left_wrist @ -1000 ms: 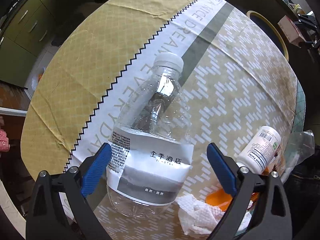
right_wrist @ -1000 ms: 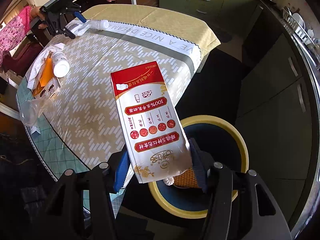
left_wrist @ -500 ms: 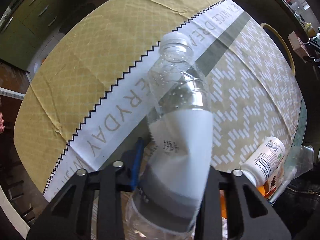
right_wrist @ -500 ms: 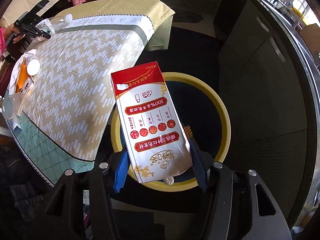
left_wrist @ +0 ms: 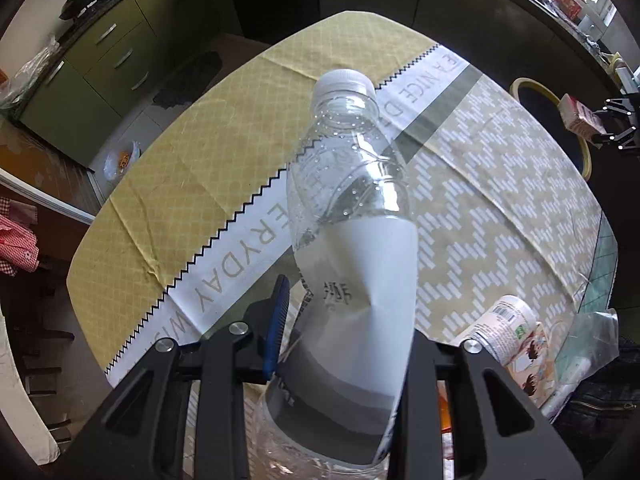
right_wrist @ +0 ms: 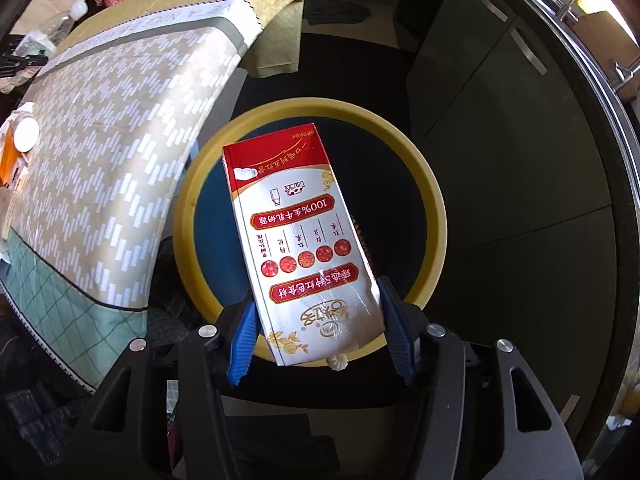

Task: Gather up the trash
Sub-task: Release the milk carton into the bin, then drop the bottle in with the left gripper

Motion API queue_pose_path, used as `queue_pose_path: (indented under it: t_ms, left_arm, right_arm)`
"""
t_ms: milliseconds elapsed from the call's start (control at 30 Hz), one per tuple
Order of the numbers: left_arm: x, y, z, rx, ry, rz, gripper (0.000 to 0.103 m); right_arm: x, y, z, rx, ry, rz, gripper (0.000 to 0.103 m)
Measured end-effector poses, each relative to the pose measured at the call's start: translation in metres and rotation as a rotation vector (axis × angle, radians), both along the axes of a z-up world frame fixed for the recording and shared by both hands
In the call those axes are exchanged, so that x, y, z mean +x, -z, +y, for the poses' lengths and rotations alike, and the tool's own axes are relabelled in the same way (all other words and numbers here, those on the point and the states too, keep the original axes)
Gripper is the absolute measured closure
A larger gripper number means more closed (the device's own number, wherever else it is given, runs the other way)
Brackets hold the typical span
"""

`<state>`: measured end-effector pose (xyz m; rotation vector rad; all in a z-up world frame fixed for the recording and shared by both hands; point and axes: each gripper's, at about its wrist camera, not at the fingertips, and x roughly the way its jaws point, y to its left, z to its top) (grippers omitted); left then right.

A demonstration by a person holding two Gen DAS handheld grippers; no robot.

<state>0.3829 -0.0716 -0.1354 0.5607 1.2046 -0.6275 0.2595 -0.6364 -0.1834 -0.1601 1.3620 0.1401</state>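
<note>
Left gripper [left_wrist: 340,344] clamping a clear plastic bottle [left_wrist: 352,240] by its white label, lifting it clear of the tabletop [left_wrist: 500,208], white cap tilting up and away. Bottle filling the middle of the left wrist view and hiding the right finger. Just beyond, at lower right, lying on its side: a white pill bottle [left_wrist: 502,322], next to a printed packet [left_wrist: 532,360] and crumpled clear plastic [left_wrist: 596,332]. Stretching farther out: a patterned tablecloth [left_wrist: 240,152] with a lettered white band. Past the far tabletop edge, showing small: the yellow rim of a bin [left_wrist: 536,88].

Right gripper [right_wrist: 320,332] squeezing a red-and-white milk carton [right_wrist: 296,240] at its lower end, blue pads on both sides. Hanging directly over the dark opening of the yellow-rimmed bin [right_wrist: 432,192], carton covering much of its mouth. Draping down to the left of the bin: the tablecloth edge [right_wrist: 120,160]. Beyond the bin, standing against the wall: dark cabinets [right_wrist: 500,100].
</note>
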Motion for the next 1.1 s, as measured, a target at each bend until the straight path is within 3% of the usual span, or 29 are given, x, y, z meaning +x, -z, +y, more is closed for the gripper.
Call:
queue_pose_path:
  t_ms: [100, 200, 333, 500, 600, 800, 1100]
  left_arm:
    - [-0.018, -0.022, -0.017, -0.029, 0.037, -0.024, 0.074]
    - [-0.04, -0.04, -0.04, -0.049, 0.09, -0.032, 0.074]
    - [-0.063, -0.058, -0.072, -0.065, 0.164, -0.032, 0.074]
    - [-0.098, -0.075, -0.128, -0.12, 0.274, 0.007, 0.073]
    - [-0.117, -0.078, -0.175, -0.141, 0.368, 0.058, 0.073]
    - [-0.141, -0.048, -0.286, -0.084, 0.504, 0.145, 0.073]
    - [-0.126, 0.019, -0.414, -0.033, 0.499, 0.205, 0.073]
  right_arm:
    - [0.008, 0.007, -0.005, -0.007, 0.035, -0.008, 0.046]
    - [0.01, 0.003, -0.009, -0.013, 0.065, -0.035, 0.033]
    - [0.0, -0.022, -0.02, 0.003, 0.111, -0.113, 0.033]
    - [-0.059, -0.066, -0.047, 0.085, 0.241, -0.266, 0.033]
    - [-0.101, -0.076, -0.06, 0.112, 0.294, -0.314, 0.033]
    - [-0.178, -0.056, -0.082, 0.154, 0.4, -0.299, 0.033]
    - [-0.261, -0.025, -0.133, 0.231, 0.533, -0.285, 0.033]
